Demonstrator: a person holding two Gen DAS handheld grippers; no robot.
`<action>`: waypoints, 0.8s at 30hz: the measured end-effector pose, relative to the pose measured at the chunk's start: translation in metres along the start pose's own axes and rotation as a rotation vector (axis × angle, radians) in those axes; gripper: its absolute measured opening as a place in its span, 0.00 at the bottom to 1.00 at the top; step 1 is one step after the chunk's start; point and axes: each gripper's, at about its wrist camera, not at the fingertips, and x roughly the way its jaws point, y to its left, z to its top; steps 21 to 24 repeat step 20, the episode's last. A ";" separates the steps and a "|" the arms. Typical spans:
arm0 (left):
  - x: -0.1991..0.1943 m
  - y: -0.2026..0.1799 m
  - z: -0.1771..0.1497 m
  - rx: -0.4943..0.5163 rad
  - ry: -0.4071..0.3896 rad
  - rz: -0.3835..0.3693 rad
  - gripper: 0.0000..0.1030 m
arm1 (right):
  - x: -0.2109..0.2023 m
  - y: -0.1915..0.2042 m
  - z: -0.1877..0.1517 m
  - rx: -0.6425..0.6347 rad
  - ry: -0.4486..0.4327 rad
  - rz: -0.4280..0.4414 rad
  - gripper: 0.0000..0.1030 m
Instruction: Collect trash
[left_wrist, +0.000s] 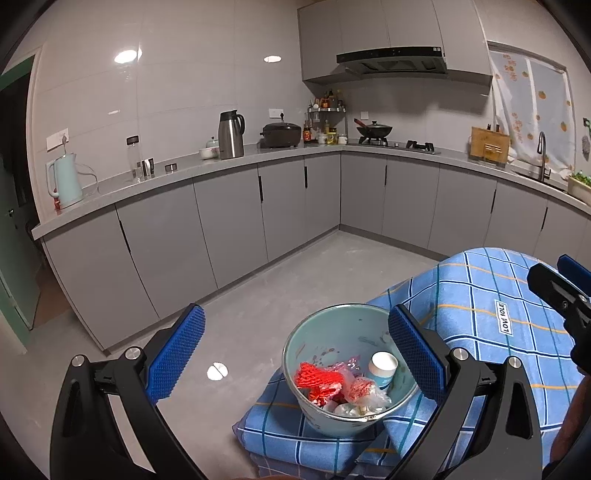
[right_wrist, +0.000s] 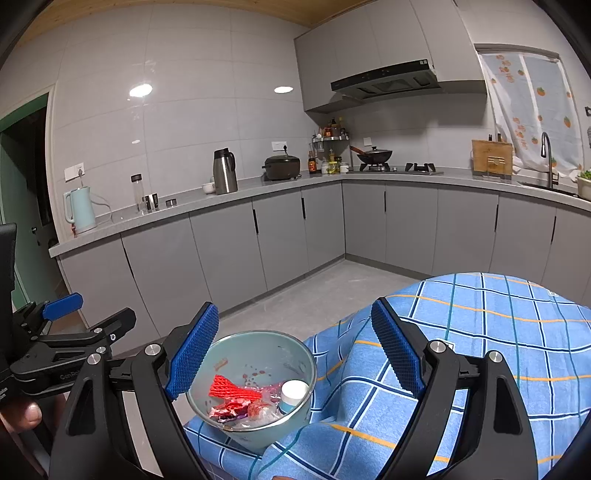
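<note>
- Left wrist view: trash pail (left_wrist: 347, 413) sits on the blue checked cloth (left_wrist: 480, 295); holds red mesh (left_wrist: 317, 376), wrappers, small white cup (left_wrist: 383, 365).
- Contents look light, soft, crinkly; pail stiff, thin-rimmed. Best hold, by my judgement: the rim.
- Left gripper (left_wrist: 295, 362) and right gripper (right_wrist: 295, 354) both gape, empty.

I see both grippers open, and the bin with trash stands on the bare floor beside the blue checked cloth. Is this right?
Not quite. The bin does not stand on the bare floor: it rests on the blue checked cloth, at its corner, as the left wrist view shows. The rest holds: the left gripper and right gripper are open, and trash lies in the bin.
</note>
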 end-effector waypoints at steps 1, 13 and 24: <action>0.000 0.000 0.000 0.000 -0.001 0.001 0.95 | 0.000 0.000 0.000 0.001 0.000 -0.001 0.81; -0.001 -0.004 -0.002 0.006 0.001 -0.014 0.95 | 0.000 -0.002 0.001 0.003 0.001 -0.008 0.81; -0.006 -0.001 0.000 -0.005 -0.014 -0.033 0.95 | -0.002 -0.001 0.000 0.002 -0.004 -0.010 0.81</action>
